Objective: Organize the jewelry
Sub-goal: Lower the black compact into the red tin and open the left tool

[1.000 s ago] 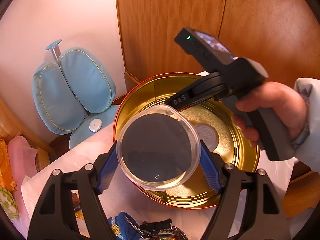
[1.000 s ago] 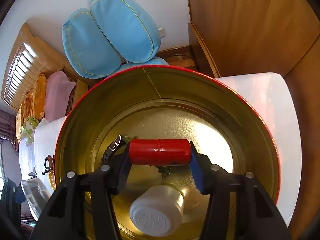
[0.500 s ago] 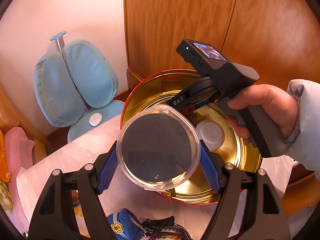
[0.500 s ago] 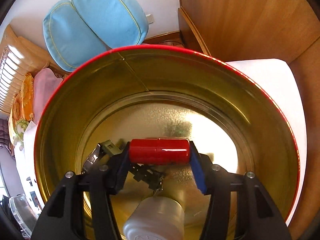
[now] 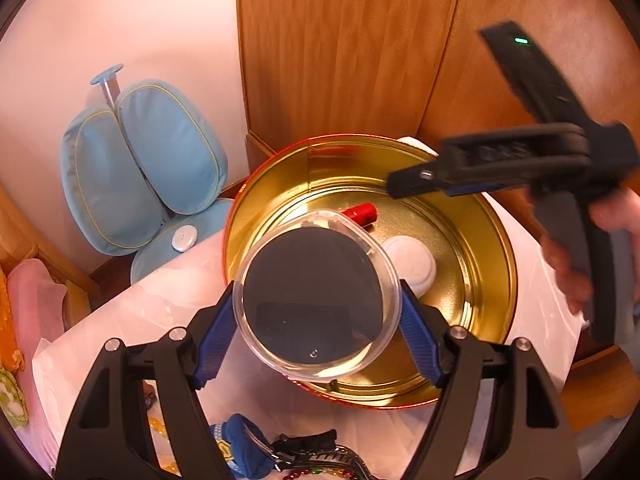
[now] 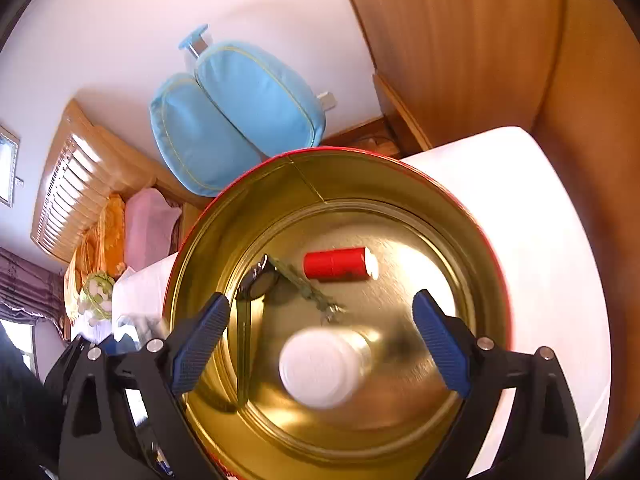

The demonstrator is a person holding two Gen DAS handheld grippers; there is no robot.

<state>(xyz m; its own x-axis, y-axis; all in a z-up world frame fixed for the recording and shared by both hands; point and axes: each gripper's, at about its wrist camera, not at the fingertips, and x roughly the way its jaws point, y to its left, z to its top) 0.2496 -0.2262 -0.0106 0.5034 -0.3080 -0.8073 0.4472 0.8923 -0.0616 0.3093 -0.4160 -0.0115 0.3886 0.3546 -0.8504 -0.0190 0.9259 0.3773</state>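
My right hand-held gripper (image 6: 320, 344) has released the red tube (image 6: 336, 264), now lying inside the gold tin (image 6: 472, 240), jaws wide and empty, while my left hand-held gripper (image 5: 316, 320) clamps the clear tub (image 5: 316, 296), next to stow.

We see the tin (image 6: 472, 240) on the table (image 6: 540, 216); in it the tube (image 6: 336, 264) lies behind the jar (image 6: 320, 368), the watch (image 6: 260, 282) to their left.

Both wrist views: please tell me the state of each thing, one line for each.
Left gripper: shut on clear round container.
Clear round container: held above the tin's near rim.
Right gripper: open, empty.
Red tube: lying in the tin.
White jar: standing in the tin.
Gold tin: open, no lid.
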